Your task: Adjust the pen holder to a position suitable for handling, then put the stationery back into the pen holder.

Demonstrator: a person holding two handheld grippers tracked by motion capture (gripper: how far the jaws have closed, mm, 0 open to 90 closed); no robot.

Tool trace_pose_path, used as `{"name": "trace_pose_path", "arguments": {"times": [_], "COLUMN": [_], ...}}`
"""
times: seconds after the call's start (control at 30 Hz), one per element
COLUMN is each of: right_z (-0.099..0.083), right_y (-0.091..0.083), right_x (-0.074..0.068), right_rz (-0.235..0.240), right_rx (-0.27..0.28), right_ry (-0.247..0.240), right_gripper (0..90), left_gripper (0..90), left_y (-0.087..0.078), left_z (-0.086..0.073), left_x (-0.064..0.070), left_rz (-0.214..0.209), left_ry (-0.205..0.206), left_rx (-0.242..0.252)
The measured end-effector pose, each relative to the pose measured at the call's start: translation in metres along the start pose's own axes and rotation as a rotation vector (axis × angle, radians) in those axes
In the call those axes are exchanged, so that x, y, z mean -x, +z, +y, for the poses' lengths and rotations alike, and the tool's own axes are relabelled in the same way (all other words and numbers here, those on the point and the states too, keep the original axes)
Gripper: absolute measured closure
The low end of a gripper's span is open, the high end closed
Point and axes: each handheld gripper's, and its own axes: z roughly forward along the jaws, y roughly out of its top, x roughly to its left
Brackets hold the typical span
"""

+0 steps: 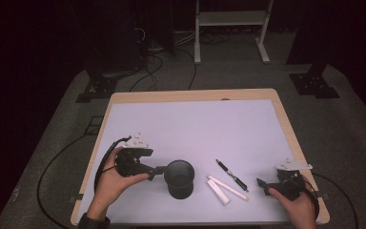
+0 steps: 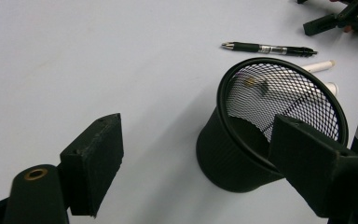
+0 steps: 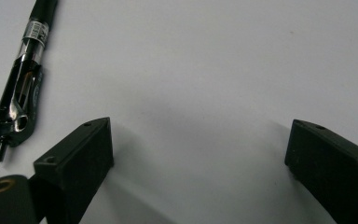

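A dark room is surrounding the pale tabletop (image 1: pixel 195 124), with cables and stand legs trailing on the floor beyond its far edge. I am taking the cup (image 1: pixel 179 178) as my landmark: a black mesh pen holder standing upright near the front edge.

My left hand-held gripper (image 1: pixel 158 170) is sitting just left of the cup, jaws spread wide and holding nothing; in the left gripper view one jaw is overlapping the rim of the cup (image 2: pixel 261 126), though I cannot tell whether it is touching. My right hand-held gripper (image 1: pixel 262 185) is hovering well right of the cup, also wide open and empty.

Right of the cup a black pen (image 1: pixel 231 175) is lying flat, with two white sticks (image 1: pixel 224 188) nearer the cup.

I am judging the cup light, stiff and easy to tip, so I would be pinching its rim wall. The pen (image 3: pixel 21 88) looks smooth and apt to roll; mid-barrel seems the best hold.

Something small is showing through the mesh inside the cup, too blurred to name. What the white sticks are stays unclear, and the pen's far end is running out of the right gripper view.
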Motion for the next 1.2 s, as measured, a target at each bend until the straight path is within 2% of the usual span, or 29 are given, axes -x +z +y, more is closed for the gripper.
{"name": "trace_pose_path", "arguments": {"times": [0.17,0.27,0.7,0.9,1.07,1.13,1.2], "right_z": [0.000,0.000,0.000,0.000,0.000,0.000,0.000], "right_y": [0.000,0.000,0.000,0.000,0.000,0.000,0.000], "right_x": [0.000,0.000,0.000,0.001,0.001,0.002,0.005], "right_rz": [0.000,0.000,0.001,0.003,0.008,0.017,0.053], "right_rx": [0.000,0.000,-0.001,-0.002,-0.001,0.002,0.003], "right_ry": [0.000,0.000,0.001,0.003,0.006,0.010,0.023], "right_gripper": [6.7,6.7,6.7,6.8,6.7,5.1,2.8], "left_gripper": [15.0,13.0,11.5,11.3,11.4,11.4,11.3], "left_y": [-0.011,-0.016,-0.026,-0.026,-0.019,-0.018,-0.016], "left_z": [-0.009,-0.017,-0.049,-0.064,-0.080,-0.082,-0.090], "left_x": [-0.004,-0.006,-0.017,-0.021,-0.025,-0.026,-0.030], "left_rz": [0.019,0.026,0.048,0.065,0.073,0.076,0.086], "left_ry": [-0.012,-0.015,-0.049,-0.054,-0.076,-0.078,-0.089], "left_rx": [0.015,0.009,0.036,0.036,0.029,0.024,0.012]}}
